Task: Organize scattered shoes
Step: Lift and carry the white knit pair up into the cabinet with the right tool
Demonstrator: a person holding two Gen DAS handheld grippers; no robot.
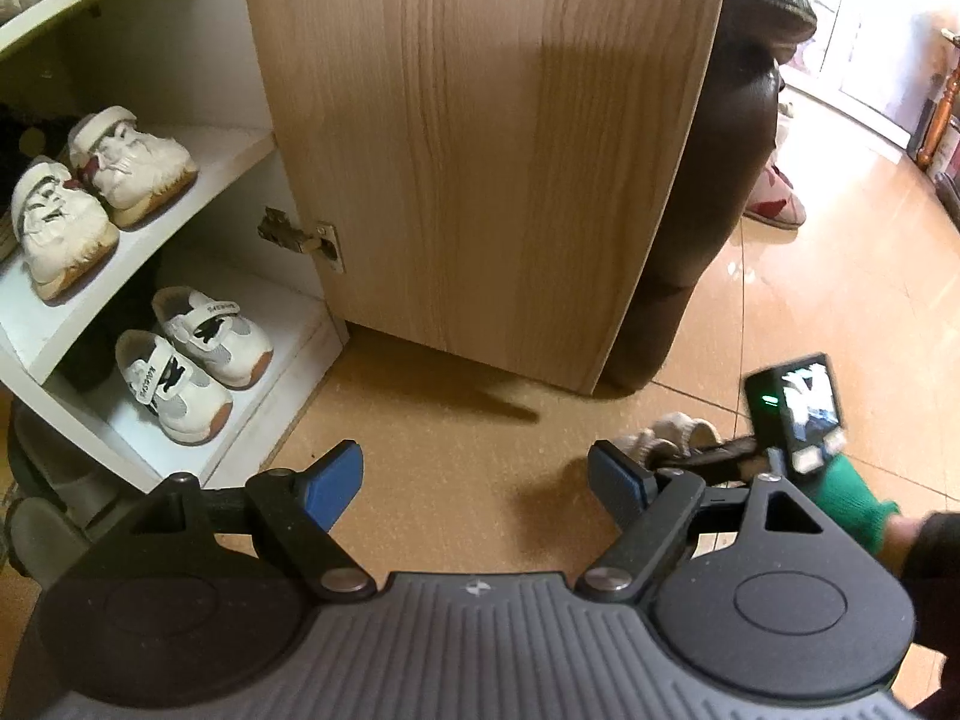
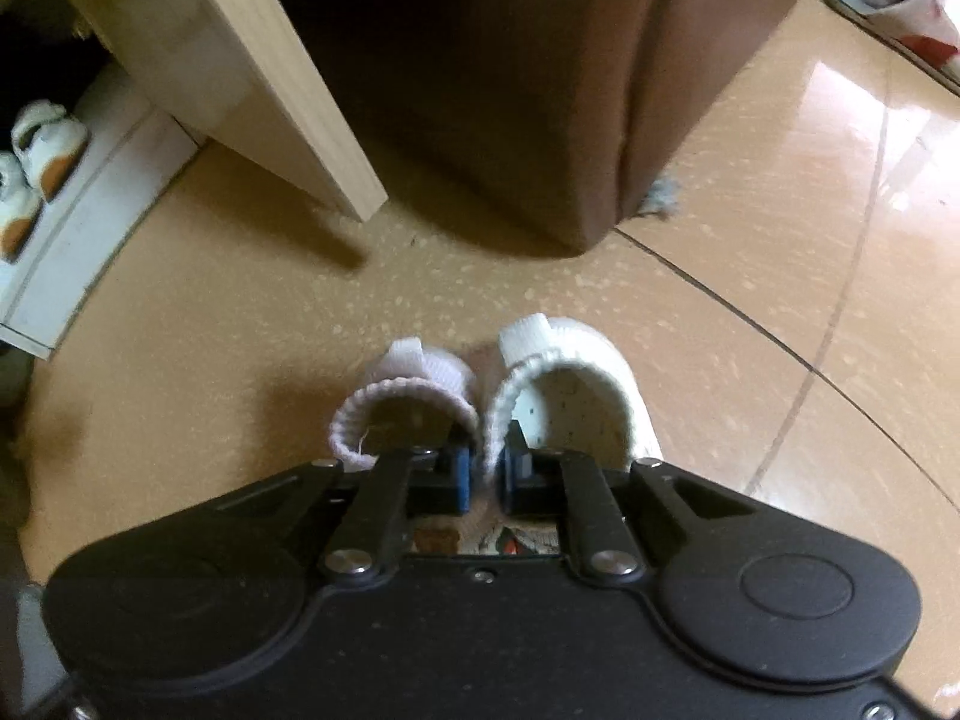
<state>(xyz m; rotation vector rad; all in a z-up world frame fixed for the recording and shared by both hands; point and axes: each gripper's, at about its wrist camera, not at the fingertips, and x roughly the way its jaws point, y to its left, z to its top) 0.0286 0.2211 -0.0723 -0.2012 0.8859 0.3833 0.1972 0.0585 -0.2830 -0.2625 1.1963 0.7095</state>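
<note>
Two small white knit slip-on shoes (image 2: 570, 384) sit side by side just ahead of my right gripper (image 2: 485, 471). The gripper is shut, pinching the shoes' two inner collar edges together between its blue pads. Whether the soles rest on the tan floor I cannot tell. In the left wrist view the same shoes (image 1: 672, 432) show low at the right, behind the right gripper's body. My left gripper (image 1: 480, 480) stands open over bare floor in front of the shoe cabinet (image 1: 240, 138), with nothing between its fingers.
The cabinet's wooden door (image 1: 480, 150) stands open. White sneaker pairs fill the middle shelf (image 1: 96, 192) and the bottom shelf (image 1: 192, 354). A brown leather sofa (image 1: 720, 180) stands behind the door. A red and white shoe (image 1: 774, 198) lies on the floor beyond.
</note>
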